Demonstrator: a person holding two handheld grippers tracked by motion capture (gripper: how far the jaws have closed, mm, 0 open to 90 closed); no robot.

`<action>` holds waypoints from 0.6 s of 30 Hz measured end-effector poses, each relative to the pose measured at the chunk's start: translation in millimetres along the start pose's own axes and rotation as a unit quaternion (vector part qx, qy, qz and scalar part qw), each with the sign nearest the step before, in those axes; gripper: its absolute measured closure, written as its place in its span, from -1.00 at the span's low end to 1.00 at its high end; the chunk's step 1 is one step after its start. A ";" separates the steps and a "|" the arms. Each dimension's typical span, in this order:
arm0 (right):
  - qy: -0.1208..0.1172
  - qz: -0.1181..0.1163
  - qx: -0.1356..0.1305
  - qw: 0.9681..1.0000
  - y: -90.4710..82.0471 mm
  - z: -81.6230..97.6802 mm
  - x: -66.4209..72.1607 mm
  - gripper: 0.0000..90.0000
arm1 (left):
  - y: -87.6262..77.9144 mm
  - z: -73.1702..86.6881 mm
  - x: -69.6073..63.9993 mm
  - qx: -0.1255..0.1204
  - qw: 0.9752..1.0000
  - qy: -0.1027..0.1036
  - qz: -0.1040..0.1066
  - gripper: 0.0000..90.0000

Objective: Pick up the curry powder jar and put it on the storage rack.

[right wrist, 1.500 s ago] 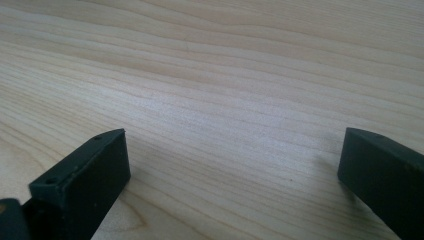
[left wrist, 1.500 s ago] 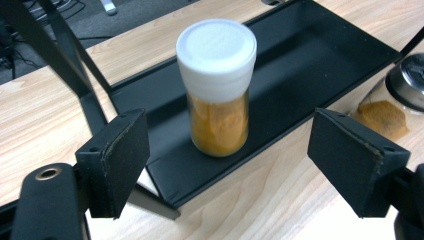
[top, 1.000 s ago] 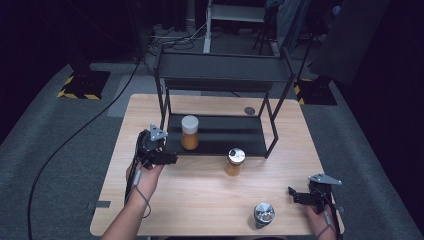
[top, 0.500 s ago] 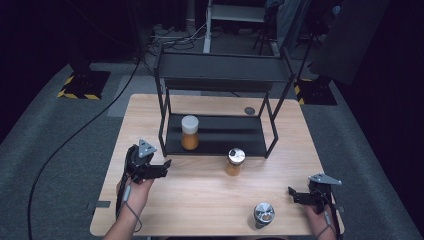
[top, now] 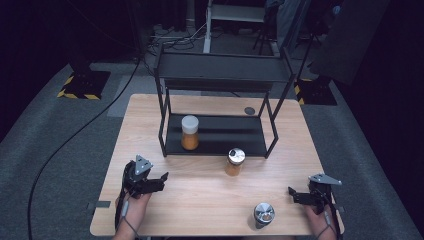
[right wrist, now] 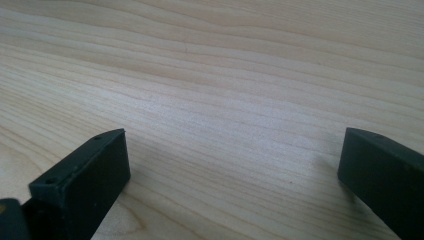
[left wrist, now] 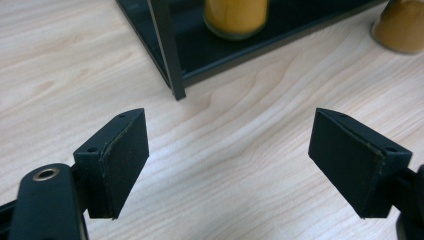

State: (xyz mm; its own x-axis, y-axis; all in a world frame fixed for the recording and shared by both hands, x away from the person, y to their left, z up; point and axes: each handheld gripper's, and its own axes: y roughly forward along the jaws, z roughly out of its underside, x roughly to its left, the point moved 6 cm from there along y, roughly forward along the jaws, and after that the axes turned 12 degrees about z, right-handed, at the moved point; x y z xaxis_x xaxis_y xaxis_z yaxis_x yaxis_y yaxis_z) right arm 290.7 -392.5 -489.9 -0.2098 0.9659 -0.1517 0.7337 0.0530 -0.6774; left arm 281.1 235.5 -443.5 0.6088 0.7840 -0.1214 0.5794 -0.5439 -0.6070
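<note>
A person holds two grippers low over a pale wooden surface. The left gripper has its fingers spread apart with nothing between them. Ahead of those fingers stands a black rack holding a white-lidded orange jar; a second orange jar stands just outside the rack. The right gripper has its fingers wide apart over bare wood, a silver-capped jar near them.
</note>
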 end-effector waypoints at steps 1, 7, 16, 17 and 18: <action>0.000 0.000 0.000 1.000 0.0 0.0 0.0 -1.00 | 0.0 0.0 0.0 0.000 1.000 0.000 0.000 -0.63; 0.001 0.001 0.000 1.000 0.2 -0.4 0.4 -1.00 | 6.0 9.1 -0.2 0.011 1.000 0.002 0.008 -0.64; 0.001 0.001 0.000 1.000 0.5 -0.6 0.6 -1.00 | 14.6 18.6 2.8 0.037 0.999 0.010 0.024 -0.65; 0.001 0.001 0.000 1.000 0.5 -0.6 0.6 -1.00 | 15.4 20.5 2.5 0.036 0.999 0.010 0.025 -0.65; 0.001 0.001 0.000 1.000 0.5 -0.6 0.6 -1.00 | 17.4 23.5 1.8 0.039 0.999 0.012 0.027 -0.64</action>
State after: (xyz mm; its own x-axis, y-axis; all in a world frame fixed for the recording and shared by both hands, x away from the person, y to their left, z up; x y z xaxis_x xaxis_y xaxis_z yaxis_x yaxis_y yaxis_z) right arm 291.3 -391.7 -489.8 -0.2078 0.9663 -0.1518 0.7337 0.0513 -0.6775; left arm 279.6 234.5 -472.8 0.6519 0.7457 -0.1378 0.5016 -0.5602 -0.6592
